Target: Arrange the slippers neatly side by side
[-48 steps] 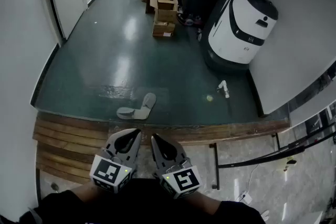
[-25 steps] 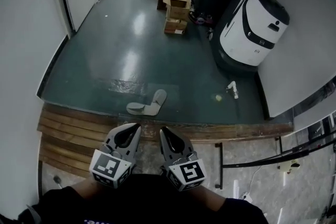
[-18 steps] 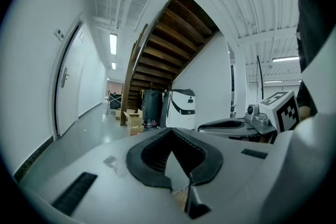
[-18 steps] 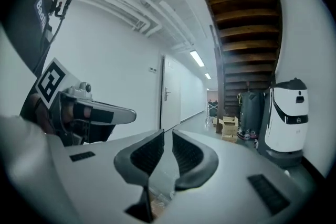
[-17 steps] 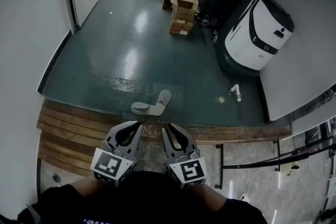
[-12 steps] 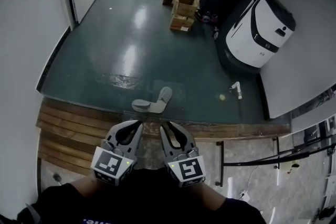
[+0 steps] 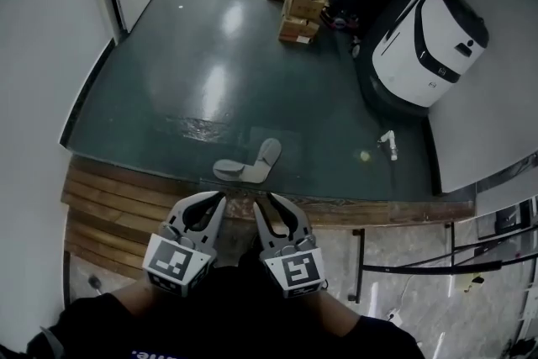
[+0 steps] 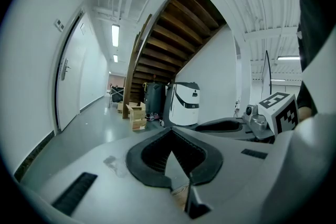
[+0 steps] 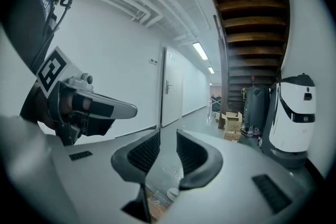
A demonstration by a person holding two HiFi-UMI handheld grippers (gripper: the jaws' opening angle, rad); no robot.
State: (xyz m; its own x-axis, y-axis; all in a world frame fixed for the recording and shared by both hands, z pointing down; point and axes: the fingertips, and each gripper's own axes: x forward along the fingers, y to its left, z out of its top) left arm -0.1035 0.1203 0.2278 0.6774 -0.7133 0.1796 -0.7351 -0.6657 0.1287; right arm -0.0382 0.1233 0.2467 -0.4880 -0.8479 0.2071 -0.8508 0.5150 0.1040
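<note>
Green floor point(image 7: 210, 55) holds the slippers point(image 7: 238, 172), splayed in a V just past the wooden step point(image 7: 109, 206); approach stage, left gripper point(image 7: 217, 199) closed and empty, right gripper point(image 7: 265, 203) opening on nothing, next likely reaching down to one slipper.

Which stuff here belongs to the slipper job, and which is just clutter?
Job: two grey slippers on the green floor; left gripper, fingers shut; right gripper, fingers opening, nothing between them.
Clutter: cardboard boxes; white machine; small yellow ball; small white object beside it.
</note>
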